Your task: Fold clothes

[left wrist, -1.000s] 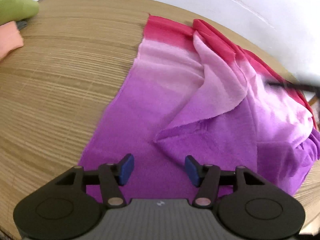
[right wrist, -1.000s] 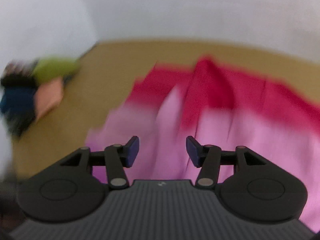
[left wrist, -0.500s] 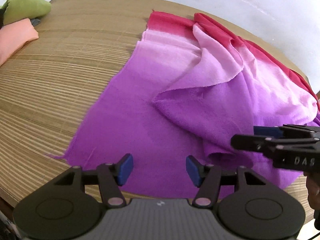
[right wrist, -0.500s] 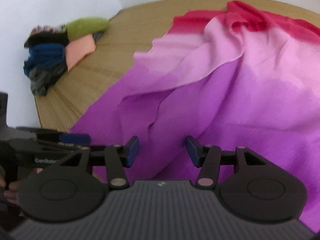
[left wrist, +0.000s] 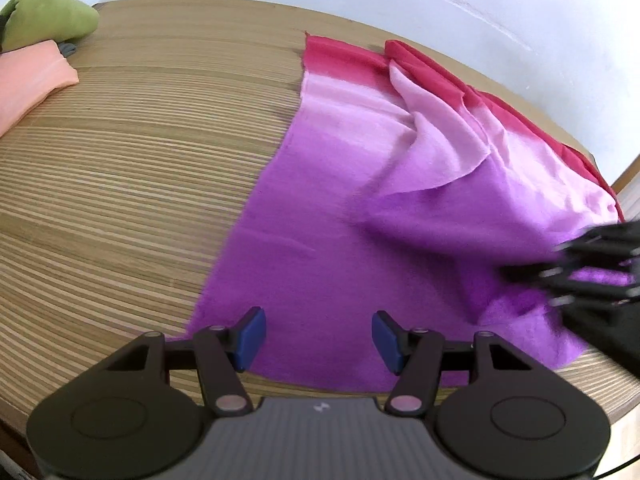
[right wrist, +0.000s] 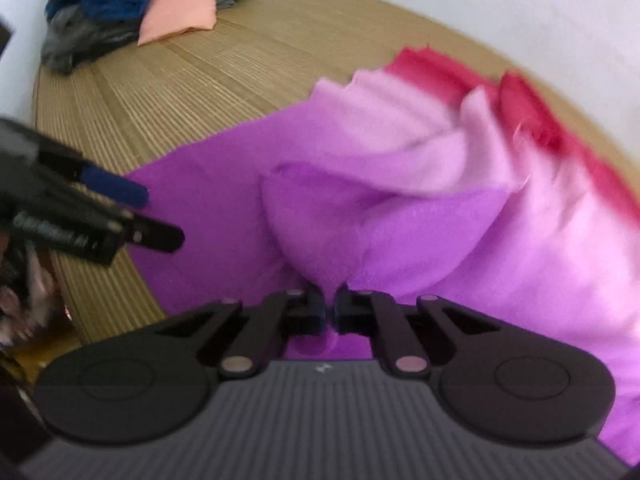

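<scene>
- Left gripper [left wrist: 318, 338] has slid along the near hem since a moment ago; its blue pads [left wrist: 249, 334] are apart as before, with nothing pinched between them.
- The cloth [left wrist: 320, 240], purple fading to pale pink and then red at the far end, lies spread on the slatted wooden table [left wrist: 140, 160]; its near purple edge sits right under the open left jaws, and its left edge runs away from the left finger.
- Far left on the table, a folded peach garment [left wrist: 28, 80] and a green one [left wrist: 44, 18] sit well apart from the cloth.
- Right gripper [right wrist: 329, 312], wide open half a second ago, has now snapped together and is clamped on a raised fold of purple cloth, which bunches up just ahead of its fingertips.
- From the left camera the right gripper shows as a dark blur at the cloth's near right corner.
- From the right camera the left gripper sits at the left, over the cloth's near edge, a hand [right wrist: 20, 300] blurred behind it.
</scene>
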The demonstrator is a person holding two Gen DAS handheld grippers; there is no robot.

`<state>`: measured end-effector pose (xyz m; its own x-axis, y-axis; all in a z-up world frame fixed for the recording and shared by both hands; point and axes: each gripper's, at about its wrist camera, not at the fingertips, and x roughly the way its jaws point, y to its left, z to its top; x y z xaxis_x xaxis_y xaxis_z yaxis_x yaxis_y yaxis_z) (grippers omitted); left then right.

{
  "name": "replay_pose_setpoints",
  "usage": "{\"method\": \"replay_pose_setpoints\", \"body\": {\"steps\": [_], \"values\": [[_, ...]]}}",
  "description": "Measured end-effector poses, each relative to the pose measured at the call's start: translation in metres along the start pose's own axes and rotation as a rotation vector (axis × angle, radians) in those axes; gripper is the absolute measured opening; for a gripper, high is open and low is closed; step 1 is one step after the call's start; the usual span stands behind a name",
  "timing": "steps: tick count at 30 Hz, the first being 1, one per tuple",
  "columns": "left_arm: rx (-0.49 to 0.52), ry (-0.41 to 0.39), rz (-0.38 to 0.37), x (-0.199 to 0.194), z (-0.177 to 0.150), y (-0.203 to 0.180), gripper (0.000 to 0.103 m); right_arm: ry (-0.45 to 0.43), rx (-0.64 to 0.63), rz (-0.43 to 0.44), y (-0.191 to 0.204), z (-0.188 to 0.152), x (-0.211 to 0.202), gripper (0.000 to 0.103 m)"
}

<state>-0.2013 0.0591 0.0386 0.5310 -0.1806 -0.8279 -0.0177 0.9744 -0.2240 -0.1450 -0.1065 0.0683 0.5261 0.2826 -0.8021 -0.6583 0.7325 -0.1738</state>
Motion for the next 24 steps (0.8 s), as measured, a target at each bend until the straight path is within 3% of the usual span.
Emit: {"method": "replay_pose_setpoints", "body": {"steps": [3, 5, 7, 10, 11, 14, 16, 19, 22, 24], "values": [[0.017, 0.007, -0.006, 0.001, 0.002, 0.002, 0.061, 0.051, -0.180, -0.054, 0.001, 0.002, -0.033, 0.006], [0.034, 0.013, -0.010, 0.002, 0.002, 0.003, 0.061, 0.142, -0.284, -0.052, 0.002, -0.008, -0.039, 0.007], [0.056, 0.014, -0.005, 0.002, 0.002, 0.000, 0.061, 0.254, -0.302, -0.017, 0.001, -0.023, -0.030, 0.009], [0.074, 0.019, -0.015, -0.001, 0.001, 0.000, 0.061, 0.326, -0.261, -0.060, 0.003, -0.049, -0.017, 0.010], [0.077, 0.022, -0.017, -0.002, 0.001, -0.001, 0.061, 0.338, -0.249, -0.075, 0.004, -0.056, -0.016, 0.015], [0.089, 0.034, -0.013, 0.000, 0.000, -0.005, 0.061, 0.299, -0.188, -0.070, 0.003, -0.061, -0.034, 0.030], [0.101, 0.035, -0.013, 0.001, -0.001, -0.007, 0.061, 0.250, -0.158, -0.060, 0.002, -0.058, -0.051, 0.032], [0.116, 0.036, -0.013, 0.001, -0.001, -0.009, 0.061, 0.089, -0.096, -0.059, -0.005, -0.043, -0.072, 0.042], [0.130, 0.040, -0.011, 0.000, -0.003, -0.011, 0.061, -0.006, -0.038, -0.027, -0.012, -0.027, -0.065, 0.044], [0.133, 0.043, -0.007, -0.002, -0.006, -0.012, 0.061, -0.001, -0.039, 0.040, -0.015, -0.020, -0.043, 0.043]]}}
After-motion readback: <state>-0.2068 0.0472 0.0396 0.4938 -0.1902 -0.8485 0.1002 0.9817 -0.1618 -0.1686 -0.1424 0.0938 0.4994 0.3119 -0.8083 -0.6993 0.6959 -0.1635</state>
